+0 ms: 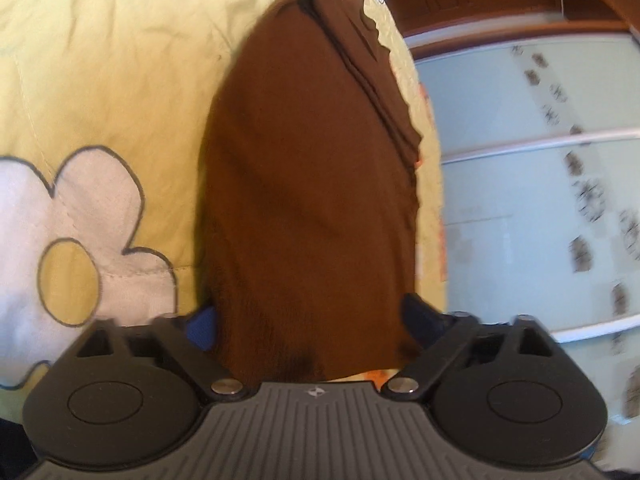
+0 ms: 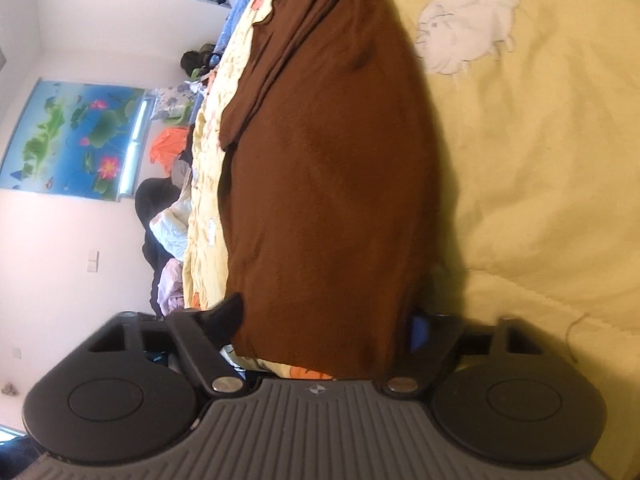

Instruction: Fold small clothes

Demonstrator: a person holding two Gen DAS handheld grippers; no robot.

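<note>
A brown garment (image 1: pixel 312 184) lies folded lengthwise on the pale yellow quilt (image 1: pixel 120 60), with ruffled layers along its far edge. My left gripper (image 1: pixel 312 322) is rolled on its side at the garment's near end. The cloth fills the gap between its blue-padded finger (image 1: pixel 202 326) and dark finger (image 1: pixel 420 320), and the jaws stand partly apart. In the right wrist view the same garment (image 2: pixel 328 168) runs away from my right gripper (image 2: pixel 324 322). Its fingers (image 2: pixel 418 330) stand either side of the cloth end, partly apart. I see no pad pressing the cloth.
A white flower patch (image 1: pixel 80 240) is stitched into the quilt left of the garment, and a white animal patch (image 2: pixel 468 20) shows in the right view. A frosted patterned wardrobe door (image 1: pixel 540 200) stands past the bed edge. Clothes (image 2: pixel 168 148) are piled beyond the bed below a lotus picture (image 2: pixel 72 136).
</note>
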